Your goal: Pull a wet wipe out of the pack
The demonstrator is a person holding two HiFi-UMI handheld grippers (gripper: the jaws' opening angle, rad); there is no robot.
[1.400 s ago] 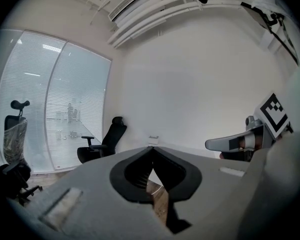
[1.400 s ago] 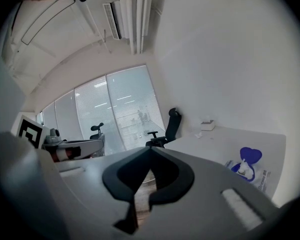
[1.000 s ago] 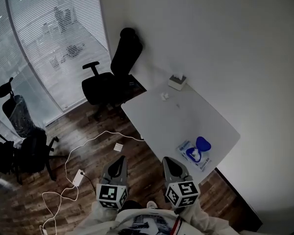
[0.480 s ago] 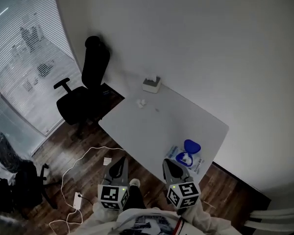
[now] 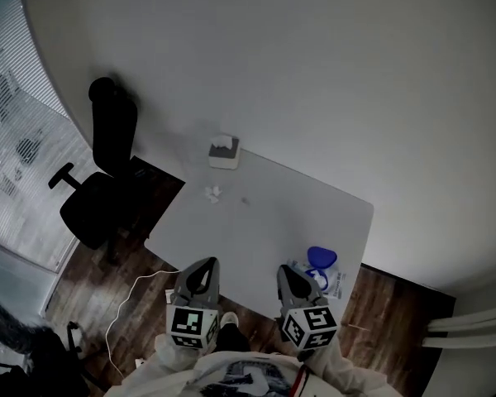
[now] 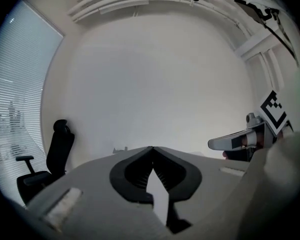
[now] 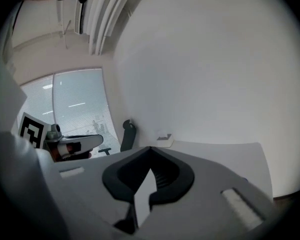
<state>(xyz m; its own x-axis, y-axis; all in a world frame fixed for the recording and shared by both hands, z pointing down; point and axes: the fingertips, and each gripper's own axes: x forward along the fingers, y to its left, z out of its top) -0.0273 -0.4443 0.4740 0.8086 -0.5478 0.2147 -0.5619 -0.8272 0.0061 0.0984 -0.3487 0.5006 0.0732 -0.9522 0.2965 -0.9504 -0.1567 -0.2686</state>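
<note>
Two risks stand out. The pack (image 5: 317,270) lies loose at the table's (image 5: 256,222) near corner, just ahead and right of the right gripper's (image 5: 290,278) jaws, so a one-sided tug could drag it whole or tip it off the edge. Shut jaws would also only nudge its opening, not pinch. Right gripper and left gripper (image 5: 200,273) are both closed tip to tip, holding and touching nothing. The pack sits well right of the left jaws.

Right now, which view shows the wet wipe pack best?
The head view: the wet wipe pack, blue lid up, lies at the table's near right corner. Neither gripper view shows it; in the right gripper view only the table's far part shows.
</note>
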